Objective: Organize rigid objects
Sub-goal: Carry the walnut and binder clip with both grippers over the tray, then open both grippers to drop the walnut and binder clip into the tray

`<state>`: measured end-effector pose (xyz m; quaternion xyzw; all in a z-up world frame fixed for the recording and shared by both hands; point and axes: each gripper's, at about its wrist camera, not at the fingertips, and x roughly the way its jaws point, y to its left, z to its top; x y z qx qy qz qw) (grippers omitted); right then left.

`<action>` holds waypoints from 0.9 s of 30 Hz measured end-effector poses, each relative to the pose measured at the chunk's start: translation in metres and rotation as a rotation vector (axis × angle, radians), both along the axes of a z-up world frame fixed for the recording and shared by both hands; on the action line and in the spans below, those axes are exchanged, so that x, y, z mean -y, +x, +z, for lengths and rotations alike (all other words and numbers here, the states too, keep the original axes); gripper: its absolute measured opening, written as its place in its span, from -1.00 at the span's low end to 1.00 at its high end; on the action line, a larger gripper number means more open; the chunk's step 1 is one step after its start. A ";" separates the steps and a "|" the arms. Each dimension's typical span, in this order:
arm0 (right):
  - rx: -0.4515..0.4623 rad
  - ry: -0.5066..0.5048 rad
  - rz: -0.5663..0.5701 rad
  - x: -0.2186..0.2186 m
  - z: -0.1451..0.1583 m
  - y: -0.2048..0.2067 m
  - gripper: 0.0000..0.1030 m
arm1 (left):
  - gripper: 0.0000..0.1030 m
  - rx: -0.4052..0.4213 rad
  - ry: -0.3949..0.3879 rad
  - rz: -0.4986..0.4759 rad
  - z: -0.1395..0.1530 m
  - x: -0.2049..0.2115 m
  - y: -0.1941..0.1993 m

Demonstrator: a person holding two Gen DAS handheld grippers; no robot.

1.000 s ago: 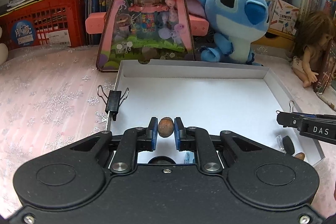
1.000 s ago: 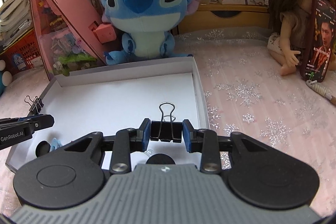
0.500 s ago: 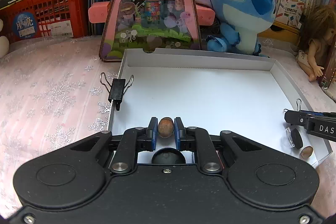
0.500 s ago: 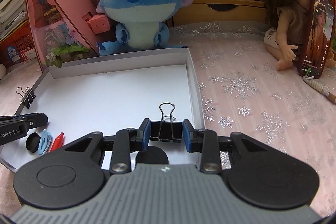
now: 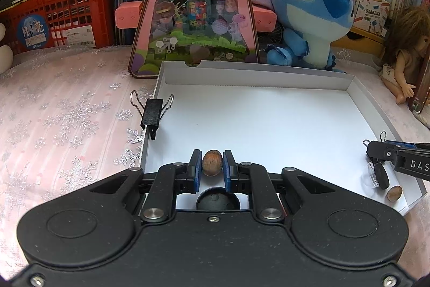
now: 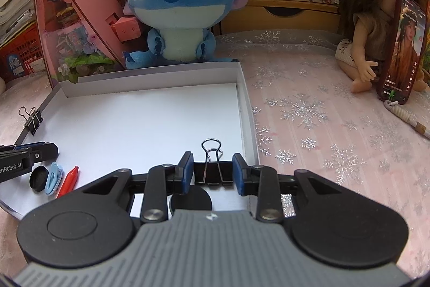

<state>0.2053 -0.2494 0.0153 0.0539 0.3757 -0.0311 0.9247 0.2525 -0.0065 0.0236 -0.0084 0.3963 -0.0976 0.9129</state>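
A shallow white box lid [image 5: 255, 73] [image 6: 150, 77] lies on the pink snowflake cloth. My left gripper [image 5: 212, 162] is shut on a brown nut [image 5: 212, 162], held over the lid's near left part. My right gripper [image 6: 212, 170] is shut on a black binder clip [image 6: 213, 171] over the lid's near right corner, its wire handles pointing away. A second black binder clip [image 5: 151, 113] [image 6: 32, 120] is clamped on the lid's left rim. Inside the lid lie another nut [image 5: 394, 192], a black cap [image 6: 39, 178], a blue clip [image 6: 53, 178] and a red crayon [image 6: 68, 181].
A pink triangular toy house [image 5: 193, 7], a blue plush toy [image 6: 177, 4] and bookshelves stand behind the lid. A doll [image 6: 368, 26] with a phone [image 6: 403, 50] leaning on it sits at the right. A red crate [image 5: 59, 15] is at the back left.
Both views have pulled back slightly: more of the lid's near edge shows, with the cap, blue clip, crayon and second nut now visible. Both grips are unchanged.
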 end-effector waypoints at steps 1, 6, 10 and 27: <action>0.000 0.000 0.000 0.000 0.000 0.000 -0.27 | -0.71 0.002 -0.001 0.000 0.000 0.000 0.000; 0.000 0.001 -0.001 0.000 0.000 0.000 -0.26 | -0.70 0.007 0.006 0.000 -0.001 0.000 -0.001; 0.002 0.006 -0.003 0.000 0.000 0.000 -0.25 | -0.70 0.011 0.014 -0.002 -0.001 0.002 -0.001; 0.014 0.017 -0.010 0.002 0.001 -0.002 0.03 | -0.46 0.042 0.042 -0.012 -0.003 0.005 -0.005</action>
